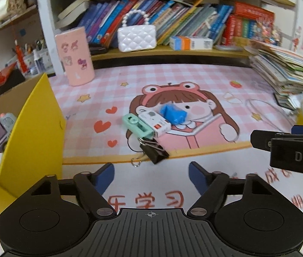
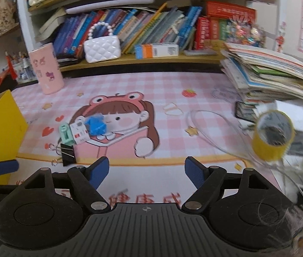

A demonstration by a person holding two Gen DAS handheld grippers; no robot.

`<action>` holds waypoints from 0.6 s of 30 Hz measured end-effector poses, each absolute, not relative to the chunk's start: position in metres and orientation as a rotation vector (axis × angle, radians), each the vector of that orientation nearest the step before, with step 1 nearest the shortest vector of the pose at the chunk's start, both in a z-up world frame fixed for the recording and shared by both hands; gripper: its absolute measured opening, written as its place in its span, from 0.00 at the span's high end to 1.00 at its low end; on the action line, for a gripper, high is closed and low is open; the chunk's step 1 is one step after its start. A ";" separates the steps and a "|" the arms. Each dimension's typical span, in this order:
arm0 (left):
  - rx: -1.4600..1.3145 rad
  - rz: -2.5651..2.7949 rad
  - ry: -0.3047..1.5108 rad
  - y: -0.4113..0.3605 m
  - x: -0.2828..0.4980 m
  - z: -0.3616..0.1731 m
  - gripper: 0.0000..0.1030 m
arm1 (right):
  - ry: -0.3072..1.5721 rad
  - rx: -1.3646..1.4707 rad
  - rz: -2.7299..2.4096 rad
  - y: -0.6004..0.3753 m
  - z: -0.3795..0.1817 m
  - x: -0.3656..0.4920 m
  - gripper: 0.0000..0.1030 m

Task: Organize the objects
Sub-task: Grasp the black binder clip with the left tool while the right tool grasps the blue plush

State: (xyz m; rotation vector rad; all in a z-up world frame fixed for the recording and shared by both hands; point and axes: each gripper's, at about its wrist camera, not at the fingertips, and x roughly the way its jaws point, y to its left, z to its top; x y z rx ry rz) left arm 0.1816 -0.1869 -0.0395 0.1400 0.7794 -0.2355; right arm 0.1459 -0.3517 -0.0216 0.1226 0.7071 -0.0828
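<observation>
A small heap lies on the pink cartoon desk mat (image 1: 173, 75): a mint green stapler (image 1: 137, 126), a white box (image 1: 154, 122), a crumpled blue piece (image 1: 172, 114) and a black binder clip (image 1: 154, 151). My left gripper (image 1: 151, 174) hovers open just in front of the clip, nothing between its blue pads. In the right wrist view the same stapler (image 2: 66, 133), white box (image 2: 79, 132), blue piece (image 2: 96, 124) and clip (image 2: 66, 154) lie left of my right gripper (image 2: 146, 172), which is open and empty. The right gripper's body (image 1: 290, 150) shows at the left view's right edge.
A yellow cardboard box (image 1: 31, 128) stands at the left with a purple toy (image 1: 0, 128) inside. A pink tumbler (image 1: 74, 55) stands at the back left. A white quilted purse (image 1: 137, 36) sits on the bookshelf. At the right are a pile of booklets (image 2: 269, 75), a yellow tape roll (image 2: 272, 137) and a clear cable (image 2: 211, 128).
</observation>
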 end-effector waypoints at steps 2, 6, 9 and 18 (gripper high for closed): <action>0.116 -0.219 0.786 -0.187 0.191 -0.042 0.37 | 0.692 0.113 -0.061 -0.350 -0.020 0.154 0.26; 0.066 -0.191 0.800 -0.187 0.213 -0.049 0.51 | 0.675 0.116 -0.032 -0.350 -0.018 0.170 0.26; 0.021 -0.168 0.812 -0.186 0.227 -0.056 0.58 | 0.680 0.109 -0.015 -0.352 -0.019 0.181 0.26; -0.123 -0.162 0.828 -0.178 0.242 -0.062 0.96 | 0.712 0.100 0.080 -0.348 -0.031 0.222 0.26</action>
